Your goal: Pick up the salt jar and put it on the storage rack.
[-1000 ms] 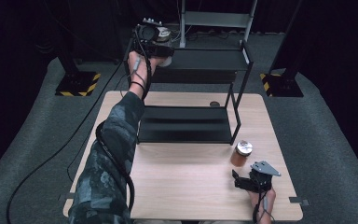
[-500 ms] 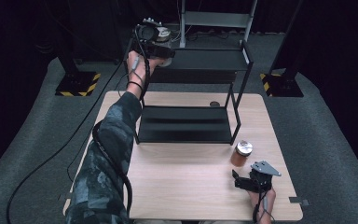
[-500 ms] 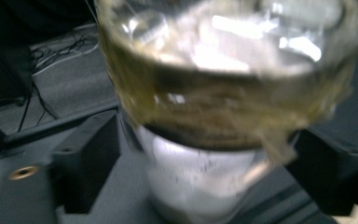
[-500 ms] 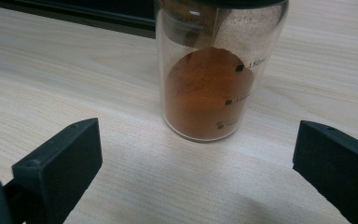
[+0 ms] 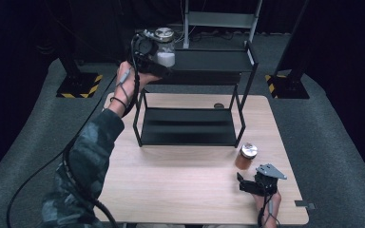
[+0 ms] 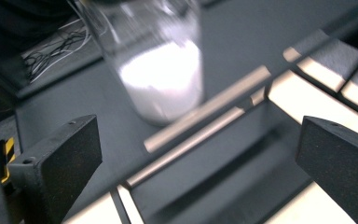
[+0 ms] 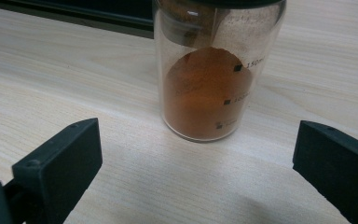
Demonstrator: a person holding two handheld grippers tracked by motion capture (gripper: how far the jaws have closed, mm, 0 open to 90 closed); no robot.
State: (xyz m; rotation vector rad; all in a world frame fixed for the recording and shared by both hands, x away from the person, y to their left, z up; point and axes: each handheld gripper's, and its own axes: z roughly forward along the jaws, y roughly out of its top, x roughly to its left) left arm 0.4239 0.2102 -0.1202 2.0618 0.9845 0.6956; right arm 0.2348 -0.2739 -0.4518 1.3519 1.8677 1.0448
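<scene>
While both sets of jaws stand spread, findings are as follows.

White-powder jar: the jar of white powder (image 5: 164, 46) stands upright on the top shelf of the black rack (image 5: 240, 73), at that shelf's left end. In the left gripper view the jar (image 6: 156, 65) sits ahead of the jaws, above their tips, free of both; it is blurred there. White fill reaches partway up the clear glass; a metal lid shows in the high view.

Left gripper: the left gripper (image 5: 148, 51) is raised at the rack's top shelf, just beside the jar. Jaws released, wide apart, holding nothing. Whether they touch the jar cannot be told from the high view; the left gripper view (image 6: 196, 154) shows a gap on both sides.

Left hand: the left hand (image 5: 129, 80) holds the gripper from below and behind, forearm in a camouflage sleeve (image 5: 88, 156), cable trailing down beside it.

Rack: its front shelf edge crosses between the left jaws in the left gripper view, below the jar; the lower shelf lies under the gripper.

Brown-powder jar: the jar of brown powder (image 7: 216, 70) stands upright on the table (image 5: 171, 190), straight ahead of the right jaws, near and apart from them. Printed level marks face that camera.

Right gripper: the right gripper (image 5: 247, 183) rests low at the table's near right side, jaws released, empty, with the brown-powder jar (image 5: 245, 156) just beyond it.
</scene>
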